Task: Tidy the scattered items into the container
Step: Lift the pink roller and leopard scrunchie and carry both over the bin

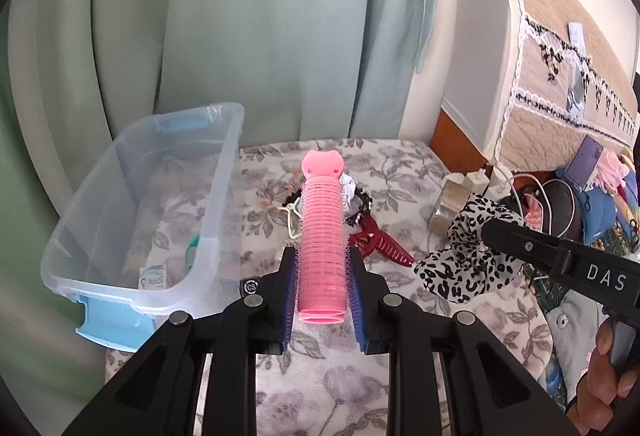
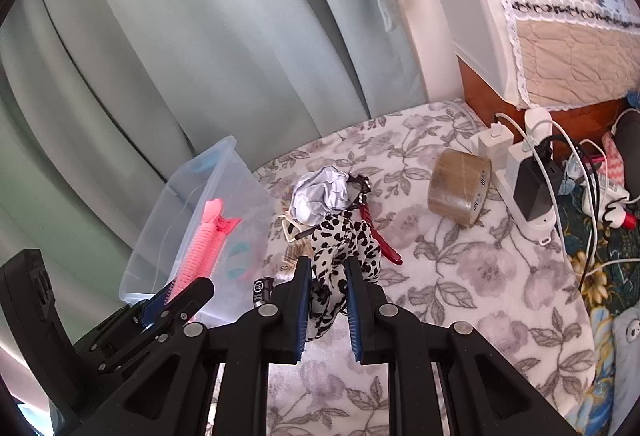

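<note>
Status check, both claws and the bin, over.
Left claw shut on pink hair roller. Right claw shut on leopard-print cloth. Clear bin open, nothing blocking.

Two black plastic grippers are seen, each built of angular struts joined by round silver pivot pins. On the left gripper [image 1: 323, 276] the inner faces of the fingers [image 1: 359, 320] are lined with ribbed blue pads. The same blue pads are fitted to the right gripper [image 2: 327, 276]. White letters "DAS" are printed on the right gripper's body at three o'clock in the left view. A bare hand [image 1: 608, 368], no sleeve visible, is seen at four o'clock.
</note>
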{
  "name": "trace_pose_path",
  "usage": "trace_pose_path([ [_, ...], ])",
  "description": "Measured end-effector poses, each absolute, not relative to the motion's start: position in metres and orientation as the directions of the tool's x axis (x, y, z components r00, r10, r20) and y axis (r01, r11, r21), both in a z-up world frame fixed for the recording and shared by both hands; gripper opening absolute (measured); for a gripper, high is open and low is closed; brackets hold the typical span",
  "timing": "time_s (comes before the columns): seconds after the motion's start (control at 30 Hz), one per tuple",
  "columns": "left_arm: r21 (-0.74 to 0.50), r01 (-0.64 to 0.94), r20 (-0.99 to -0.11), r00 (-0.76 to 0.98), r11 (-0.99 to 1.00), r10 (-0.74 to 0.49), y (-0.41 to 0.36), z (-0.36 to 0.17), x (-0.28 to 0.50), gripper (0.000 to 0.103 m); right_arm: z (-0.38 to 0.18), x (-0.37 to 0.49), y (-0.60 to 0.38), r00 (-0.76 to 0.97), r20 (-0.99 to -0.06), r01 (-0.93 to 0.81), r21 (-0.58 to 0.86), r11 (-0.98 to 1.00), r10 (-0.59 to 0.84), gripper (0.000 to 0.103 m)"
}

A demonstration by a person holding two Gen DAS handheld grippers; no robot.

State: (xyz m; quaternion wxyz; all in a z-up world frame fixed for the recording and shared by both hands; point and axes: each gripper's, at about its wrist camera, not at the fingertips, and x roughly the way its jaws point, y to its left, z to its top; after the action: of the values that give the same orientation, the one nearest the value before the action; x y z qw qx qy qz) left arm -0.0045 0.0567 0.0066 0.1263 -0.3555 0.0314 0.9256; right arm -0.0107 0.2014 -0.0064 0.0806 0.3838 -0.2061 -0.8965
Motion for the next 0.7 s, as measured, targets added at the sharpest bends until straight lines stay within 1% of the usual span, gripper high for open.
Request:
trace_pose_path([
  [0.1, -0.035, -0.231, -0.633, -0.748, -0.972, 0.201, 0.041, 0.020, -0.003, 0.025, 0.009, -0.010, 0.187, -0.701, -0.639, 0.029, 0.419, -0.908, -0.317, 0.018],
  [0.23, -0.067, -0.194, -0.593, -0.781, -0.979, 0.196, 0.015, 0.036, -0.001, 0.025, 0.033, -0.010, 0.165, -0.716, -0.588, 0.100, 0.447, -0.889, -0.376, 0.018],
  [0.4, -0.108, -0.143, -0.544, -0.820, -0.984, 0.179, -0.020, 0.049, 0.002, 0.025, 0.060, -0.011, 0.128, -0.739, -0.536, 0.196, 0.409, -0.891, -0.408, 0.018],
  [0.7, -0.161, -0.029, -0.536, -0.837, -0.987, 0.112, -0.079, 0.048, -0.005, 0.025, 0.065, -0.030, 0.070, -0.689, -0.555, 0.293, 0.375, -0.879, -0.466, 0.018],
])
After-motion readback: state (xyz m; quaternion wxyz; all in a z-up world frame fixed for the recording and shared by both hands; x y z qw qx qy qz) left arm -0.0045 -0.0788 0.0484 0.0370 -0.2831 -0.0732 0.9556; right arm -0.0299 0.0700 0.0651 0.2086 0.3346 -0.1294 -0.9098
